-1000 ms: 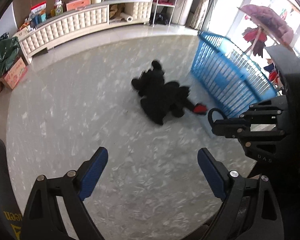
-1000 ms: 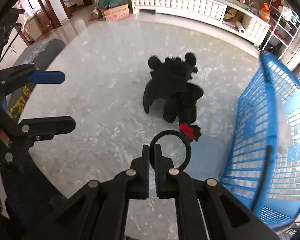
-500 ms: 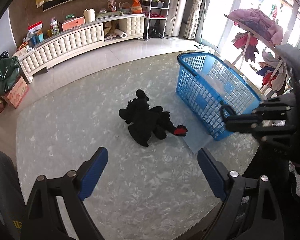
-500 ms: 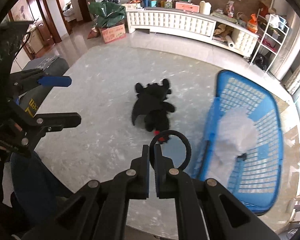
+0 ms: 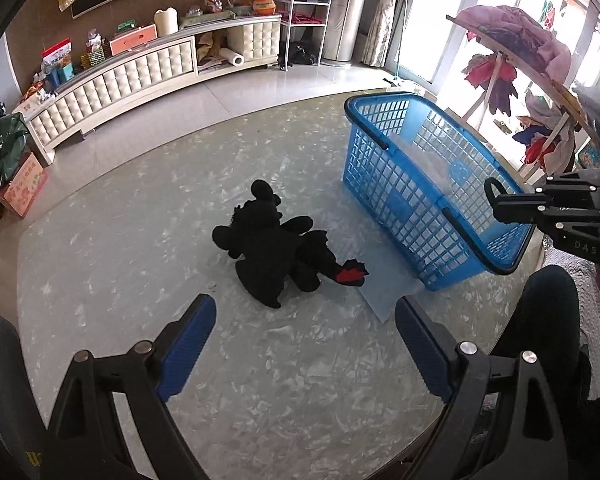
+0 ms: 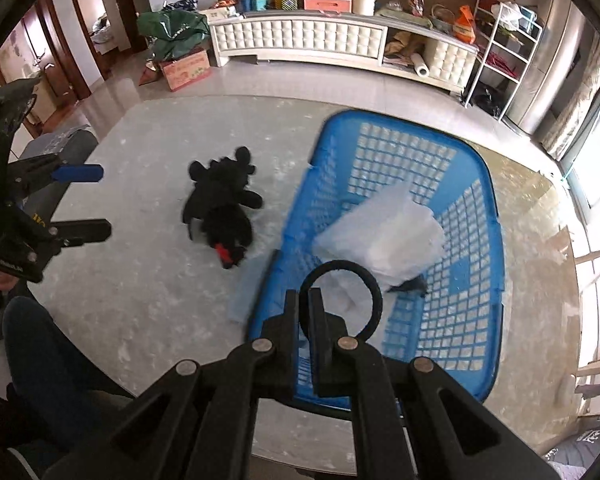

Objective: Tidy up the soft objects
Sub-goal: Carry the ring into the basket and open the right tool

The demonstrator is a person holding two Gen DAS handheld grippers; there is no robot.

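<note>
A black plush dragon (image 5: 276, 248) with a red tail tip lies on the marble table, also in the right wrist view (image 6: 220, 210). A blue plastic basket (image 5: 428, 184) stands to its right; in the right wrist view the basket (image 6: 476, 216) holds a white soft bundle (image 6: 384, 236) and a small dark item (image 6: 410, 287). My left gripper (image 5: 300, 344) is open and empty, high above the table in front of the plush. My right gripper (image 6: 305, 308) is shut on a black hair tie (image 6: 374, 292), held over the basket's near rim.
A pale blue sheet (image 5: 388, 292) lies under the basket's near corner. The round table edge (image 5: 32, 224) curves on the left. Behind stand a white tufted cabinet (image 5: 140, 76), a wire shelf (image 5: 308, 4) and a clothes rack (image 5: 516, 52). My knees (image 5: 540, 312) show below.
Both grippers have risen and pulled back from the table. The right gripper has swung right with the hair tie, from near the plush to over the basket.
</note>
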